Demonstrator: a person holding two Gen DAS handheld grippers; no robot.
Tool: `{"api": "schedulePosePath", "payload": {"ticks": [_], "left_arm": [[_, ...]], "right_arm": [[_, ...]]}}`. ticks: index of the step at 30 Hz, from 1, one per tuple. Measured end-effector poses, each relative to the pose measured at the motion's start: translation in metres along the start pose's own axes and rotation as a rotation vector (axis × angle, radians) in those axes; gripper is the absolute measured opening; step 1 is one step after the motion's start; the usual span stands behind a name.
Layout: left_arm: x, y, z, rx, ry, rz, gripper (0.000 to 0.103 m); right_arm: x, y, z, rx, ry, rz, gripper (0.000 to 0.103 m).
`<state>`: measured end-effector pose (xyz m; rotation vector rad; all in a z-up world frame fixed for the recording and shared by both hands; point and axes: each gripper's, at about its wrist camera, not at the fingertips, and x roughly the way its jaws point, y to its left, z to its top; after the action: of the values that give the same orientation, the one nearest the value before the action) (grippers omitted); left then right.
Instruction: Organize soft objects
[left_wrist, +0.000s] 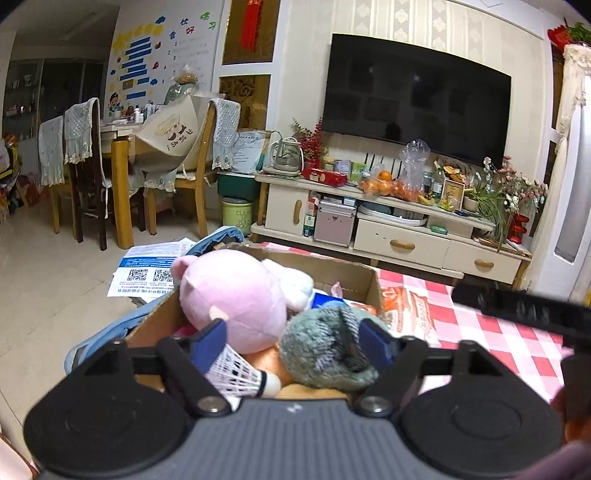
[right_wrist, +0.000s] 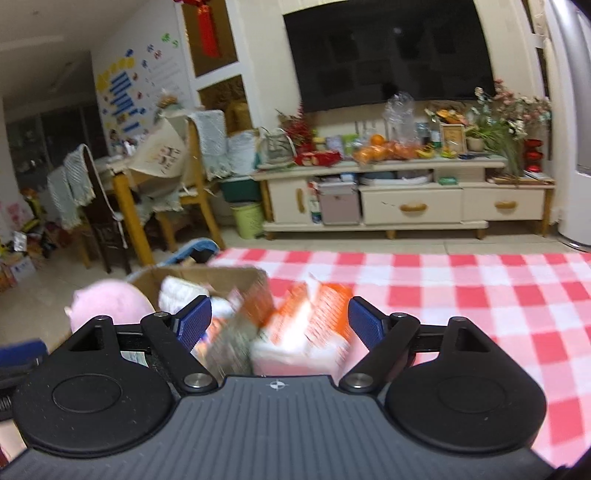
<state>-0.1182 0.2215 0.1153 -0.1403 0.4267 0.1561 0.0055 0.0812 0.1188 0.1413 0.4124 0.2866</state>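
We hold the left hand-held gripper (left_wrist: 291, 338) with its blue pads spread over a cardboard box (left_wrist: 354, 275); a grey plush toy (left_wrist: 321, 350) lies between the pads, touching the right one, though we cannot tell that it is pinched. Beside it in the box sit a pink plush toy (left_wrist: 232, 295), a white plush (left_wrist: 295, 284) and a white shuttlecock (left_wrist: 240, 373). Our right hand-held gripper (right_wrist: 279, 321) is spread wide too, gripping nothing, with a blurred orange-and-white packet (right_wrist: 317, 317) lying between its pads on the worktop (right_wrist: 461, 295), just beside the box. The worktop wears a red-and-white checked cloth. Beyond it lie a pale tiled floor (left_wrist: 55, 280) with printed sheets (left_wrist: 147, 273), a cream TV cabinet (left_wrist: 399, 229) heaped with oranges (left_wrist: 380, 184) and flowers, a dark television (left_wrist: 413, 96) above, and a dining table (left_wrist: 122, 147) with draped chairs at the left.
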Motion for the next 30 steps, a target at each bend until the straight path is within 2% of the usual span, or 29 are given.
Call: {"api": "schedulePosePath", "payload": {"ticks": [4, 6, 13, 30], "left_arm": [[-0.01, -0.008, -0.007, 0.01, 0.011, -0.008, 0.091], [-0.014, -0.013, -0.01, 0.014, 0.02, -0.009, 0.091], [-0.038, -0.023, -0.02, 0.043, 0.017, 0.003, 0.102], [-0.084, -0.028, -0.04, 0.066, 0.028, 0.006, 0.102]], "right_arm": [[-0.016, -0.011, -0.013, 0.006, 0.041, -0.026, 0.103], [-0.026, -0.014, -0.018, 0.016, 0.054, -0.028, 0.103], [-0.057, -0.011, -0.033, 0.0, 0.055, -0.049, 0.103], [-0.108, -0.013, -0.06, -0.025, 0.035, -0.065, 0.103]]}}
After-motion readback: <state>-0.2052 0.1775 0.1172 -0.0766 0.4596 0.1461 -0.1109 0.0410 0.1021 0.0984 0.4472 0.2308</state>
